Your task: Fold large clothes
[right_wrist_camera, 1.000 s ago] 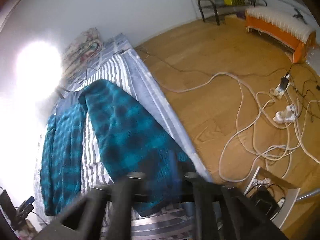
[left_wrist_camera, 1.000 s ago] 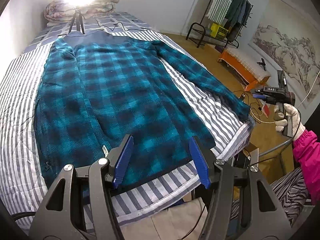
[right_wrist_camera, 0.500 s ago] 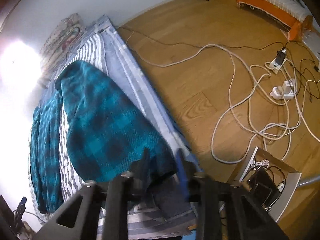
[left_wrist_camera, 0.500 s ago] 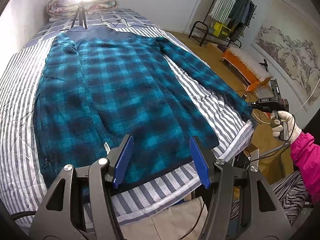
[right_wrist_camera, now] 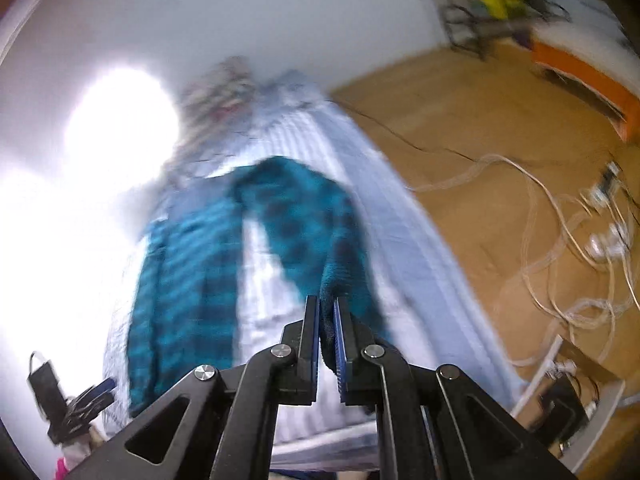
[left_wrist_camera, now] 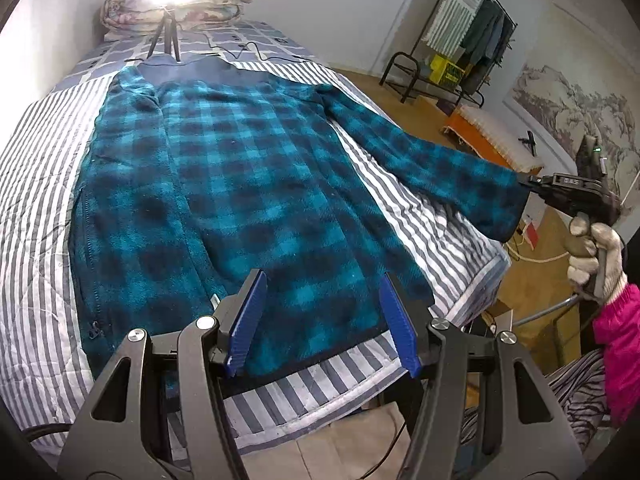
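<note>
Teal plaid jacket (left_wrist_camera: 248,200) is covering most of the striped bed (left_wrist_camera: 36,208); bare quilt strips are running along both sides and the near edge. Tripod (left_wrist_camera: 165,38) and piled bedding (left_wrist_camera: 176,8) are blocking the far end. Right sleeve (left_wrist_camera: 448,172) is hanging lifted off the bed's right edge, crossing that gap. White cables (right_wrist_camera: 560,240) are cluttering the floor beside the bed.

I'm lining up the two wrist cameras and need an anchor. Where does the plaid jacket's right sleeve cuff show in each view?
Left wrist view: the sleeve cuff is at right of centre, lifted off the striped bed, pinched by the right gripper.
Right wrist view: bottom centre, clamped between the right gripper's fingers, though blurred.
Shared landmark: the orange bench on the wooden floor.
</note>
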`<state>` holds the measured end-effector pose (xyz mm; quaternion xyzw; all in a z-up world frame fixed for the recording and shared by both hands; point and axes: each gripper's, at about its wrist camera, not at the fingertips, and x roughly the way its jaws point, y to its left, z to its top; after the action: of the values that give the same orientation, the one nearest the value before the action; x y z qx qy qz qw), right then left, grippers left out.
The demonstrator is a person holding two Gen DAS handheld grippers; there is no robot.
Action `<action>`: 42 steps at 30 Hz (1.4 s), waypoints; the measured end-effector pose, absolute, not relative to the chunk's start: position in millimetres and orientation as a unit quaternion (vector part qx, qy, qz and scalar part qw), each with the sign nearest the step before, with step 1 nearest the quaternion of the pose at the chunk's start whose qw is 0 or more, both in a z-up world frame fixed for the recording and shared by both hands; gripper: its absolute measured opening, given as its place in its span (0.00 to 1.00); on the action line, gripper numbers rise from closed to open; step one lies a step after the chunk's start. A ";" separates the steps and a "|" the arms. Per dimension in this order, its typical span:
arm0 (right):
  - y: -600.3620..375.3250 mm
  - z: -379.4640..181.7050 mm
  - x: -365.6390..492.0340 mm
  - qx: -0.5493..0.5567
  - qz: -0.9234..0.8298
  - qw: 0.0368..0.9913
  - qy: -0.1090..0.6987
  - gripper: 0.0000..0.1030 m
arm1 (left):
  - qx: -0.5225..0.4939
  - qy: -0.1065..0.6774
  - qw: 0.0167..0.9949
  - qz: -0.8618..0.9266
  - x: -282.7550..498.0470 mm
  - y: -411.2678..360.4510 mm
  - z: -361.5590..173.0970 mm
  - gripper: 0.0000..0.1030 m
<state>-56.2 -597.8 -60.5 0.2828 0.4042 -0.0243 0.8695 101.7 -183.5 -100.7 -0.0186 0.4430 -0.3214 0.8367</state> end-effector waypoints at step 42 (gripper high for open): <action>-434.7 -57.9 116.3 0.118 0.137 0.864 0.470 0.50 | -0.178 0.539 0.757 -0.324 148.9 -206.7 -192.0 0.57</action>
<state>116.3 -434.7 -57.9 0.1177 0.4698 0.1374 0.8641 148.9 -206.7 -192.0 -0.1781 0.5386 -0.3243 0.7570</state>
